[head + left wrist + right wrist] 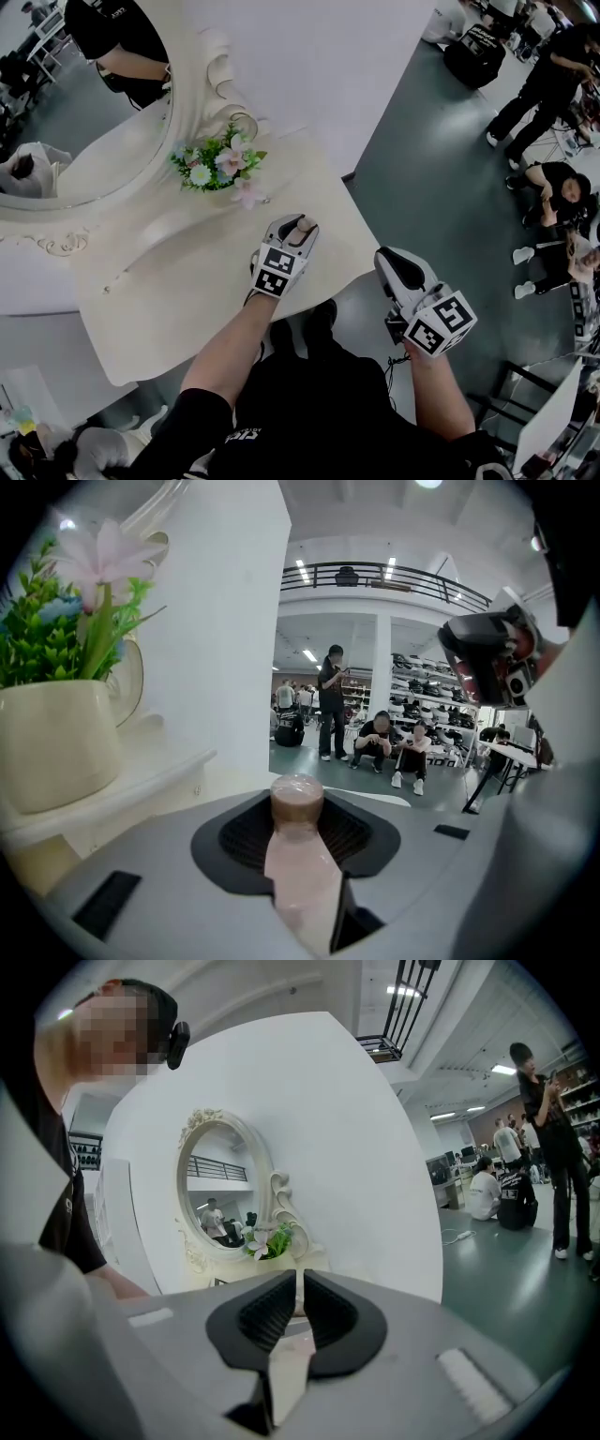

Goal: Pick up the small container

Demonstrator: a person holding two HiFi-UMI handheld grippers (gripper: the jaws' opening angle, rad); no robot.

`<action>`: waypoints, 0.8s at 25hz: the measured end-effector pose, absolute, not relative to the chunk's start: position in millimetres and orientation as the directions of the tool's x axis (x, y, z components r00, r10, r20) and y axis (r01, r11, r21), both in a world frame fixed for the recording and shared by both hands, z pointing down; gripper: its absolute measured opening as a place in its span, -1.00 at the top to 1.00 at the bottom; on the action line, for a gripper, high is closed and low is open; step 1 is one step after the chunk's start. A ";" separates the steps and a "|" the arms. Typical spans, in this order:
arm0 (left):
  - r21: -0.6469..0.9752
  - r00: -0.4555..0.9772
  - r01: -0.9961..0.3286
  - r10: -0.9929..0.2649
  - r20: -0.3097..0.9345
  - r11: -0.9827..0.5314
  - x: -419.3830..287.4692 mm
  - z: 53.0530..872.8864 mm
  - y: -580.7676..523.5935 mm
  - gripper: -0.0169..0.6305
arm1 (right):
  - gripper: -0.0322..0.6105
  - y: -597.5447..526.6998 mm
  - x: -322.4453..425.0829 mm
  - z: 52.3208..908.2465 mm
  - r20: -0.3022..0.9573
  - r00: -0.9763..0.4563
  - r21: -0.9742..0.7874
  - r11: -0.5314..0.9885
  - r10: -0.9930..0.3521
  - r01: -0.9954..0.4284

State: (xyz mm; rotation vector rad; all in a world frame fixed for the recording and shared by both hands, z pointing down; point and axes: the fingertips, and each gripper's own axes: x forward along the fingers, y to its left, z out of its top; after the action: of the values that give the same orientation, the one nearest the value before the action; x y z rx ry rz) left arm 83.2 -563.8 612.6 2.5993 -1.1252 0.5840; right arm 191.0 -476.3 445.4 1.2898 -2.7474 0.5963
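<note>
- The left gripper (297, 829) has its two black ribbed pads closed against the sides of the small container (297, 799). It is a short pinkish-brown cylinder with a rounded top, seen at lower centre of the left gripper view.
- In the head view the small container (303, 224) sits at the tips of the left gripper (297, 233), near the centre of the frame. Both are over the right front part of the cream table (178, 281). Whether the base rests on the tabletop cannot be told.
- The right gripper (300, 1286) has its pads drawn almost together with only a thin slit left and nothing in it.
- In the head view the right gripper (395, 263) is right of centre, off the table edge and over the grey floor (441, 169).
- A pale flower pot (54, 744) with green leaves and pink blooms stands at the left edge of the left gripper view.
- The oval mirror (80, 112) in its ornate white frame fills the upper left of the head view.
</note>
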 end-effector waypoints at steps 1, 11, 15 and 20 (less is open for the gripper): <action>0.066 0.626 -0.733 -0.633 0.455 -0.677 83.1 609.6 -562.0 0.51 | 0.79 -475.2 190.0 443.8 0.200 -0.650 -0.320 0.578 -0.733 -0.750; 0.035 0.655 -0.710 -0.641 0.401 -0.703 63.7 546.8 -533.9 0.51 | 0.79 -460.8 157.7 420.5 0.141 -0.663 -0.301 0.606 -0.735 -0.736; 0.014 0.647 -0.715 -0.655 0.391 -0.699 42.4 517.7 -521.6 0.51 | 0.79 -454.7 143.3 408.4 0.104 -0.661 -0.287 0.614 -0.743 -0.735; -0.003 0.638 -0.723 -0.669 0.381 -0.691 7.7 481.8 -505.9 0.51 | 0.79 -443.5 124.0 394.6 0.068 -0.649 -0.262 0.614 -0.758 -0.745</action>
State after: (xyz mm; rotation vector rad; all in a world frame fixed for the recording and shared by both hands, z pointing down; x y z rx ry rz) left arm 7.7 -505.9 481.8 2.7057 -1.1580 0.5367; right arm 124.0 -443.5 394.6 1.3353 -2.8662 0.4294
